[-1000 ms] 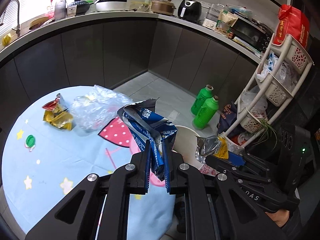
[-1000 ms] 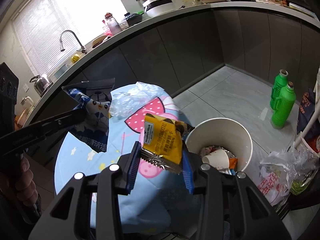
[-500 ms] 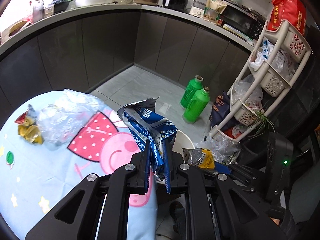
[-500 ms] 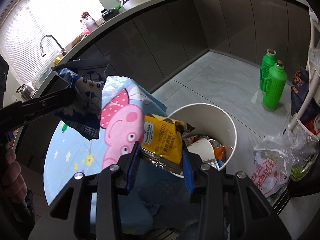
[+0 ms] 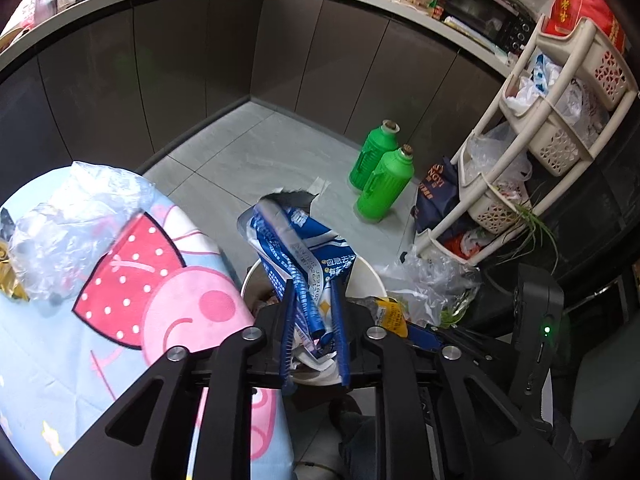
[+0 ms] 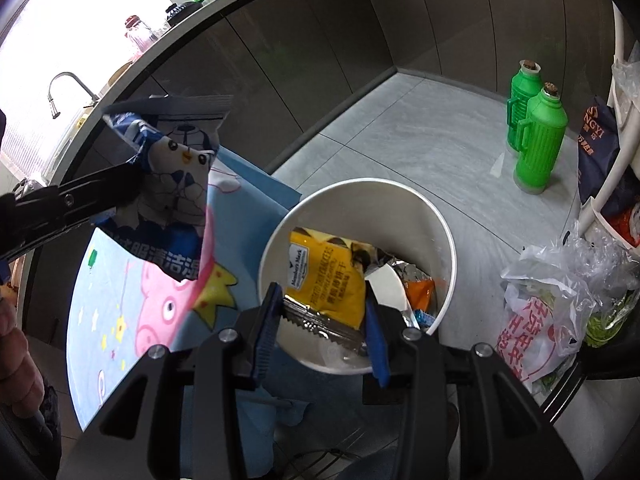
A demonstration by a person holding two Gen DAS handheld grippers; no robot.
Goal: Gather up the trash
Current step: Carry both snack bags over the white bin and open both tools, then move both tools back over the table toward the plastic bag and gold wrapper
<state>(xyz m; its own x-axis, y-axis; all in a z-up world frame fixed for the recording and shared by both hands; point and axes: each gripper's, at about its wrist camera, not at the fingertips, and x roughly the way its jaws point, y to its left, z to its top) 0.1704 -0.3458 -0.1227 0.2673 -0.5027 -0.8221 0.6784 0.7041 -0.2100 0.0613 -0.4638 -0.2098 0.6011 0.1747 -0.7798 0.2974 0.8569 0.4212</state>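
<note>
A crumpled blue-and-white wrapper [image 5: 298,256], torn open at its top and printed with a penguin, is seen between the fingers of the left gripper [image 5: 313,312], whose jaws are opening; it stands over the near rim of the white bin [image 6: 400,200]. A yellow packet [image 6: 324,276] with a silver serrated edge is pinched across its width by the right gripper [image 6: 324,320], over the bin's mouth. Trash is seen inside the bin. Clear plastic [image 5: 68,220] is left on the table [image 5: 60,360], to the left.
</note>
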